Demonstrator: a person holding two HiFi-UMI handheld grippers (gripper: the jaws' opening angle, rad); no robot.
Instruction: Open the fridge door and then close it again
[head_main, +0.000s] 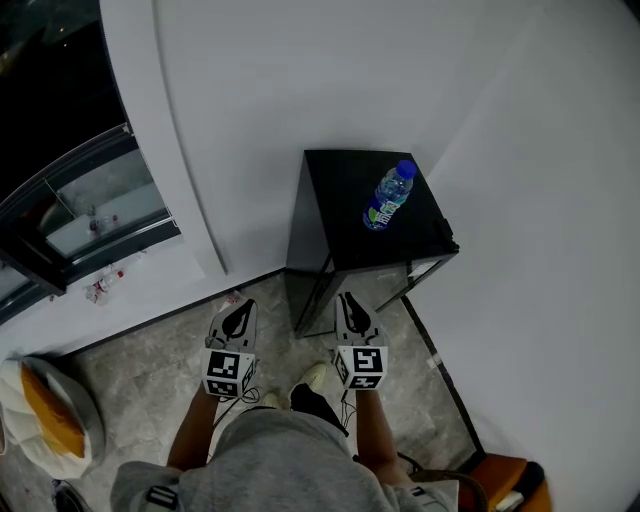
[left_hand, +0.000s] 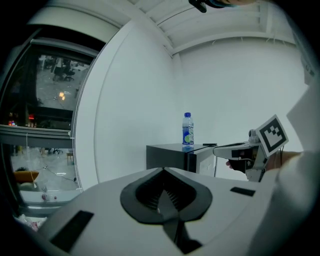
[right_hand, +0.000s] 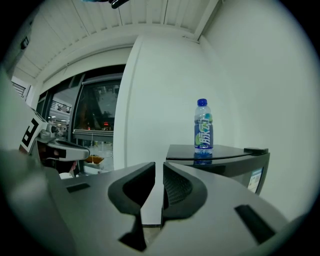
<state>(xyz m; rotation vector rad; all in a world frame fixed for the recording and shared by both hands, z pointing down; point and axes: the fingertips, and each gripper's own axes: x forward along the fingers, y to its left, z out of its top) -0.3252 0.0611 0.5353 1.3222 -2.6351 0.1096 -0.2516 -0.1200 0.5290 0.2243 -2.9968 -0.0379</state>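
White wall (head_main: 300, 80) corner; fridge (head_main: 340, 195) front mostly hidden beneath own top.

White walls (head_main: 560, 200), curved pillar (head_main: 165, 130), grey stone floor (head_main: 140, 370), dark window (head_main: 55, 90) at left

Head view: the person is wearing a grey short-sleeved top (head_main: 270, 462) and a pale shoe (head_main: 314, 376). The left gripper (head_main: 239, 312) and right gripper (head_main: 350, 304) are showing pale grey shells with black ribbed pads (right_hand: 176, 187). A black-and-white marker cube (head_main: 229, 372) is capping each one's 6 o'clock end, with thin dark cables (head_main: 247, 398) trailing below.
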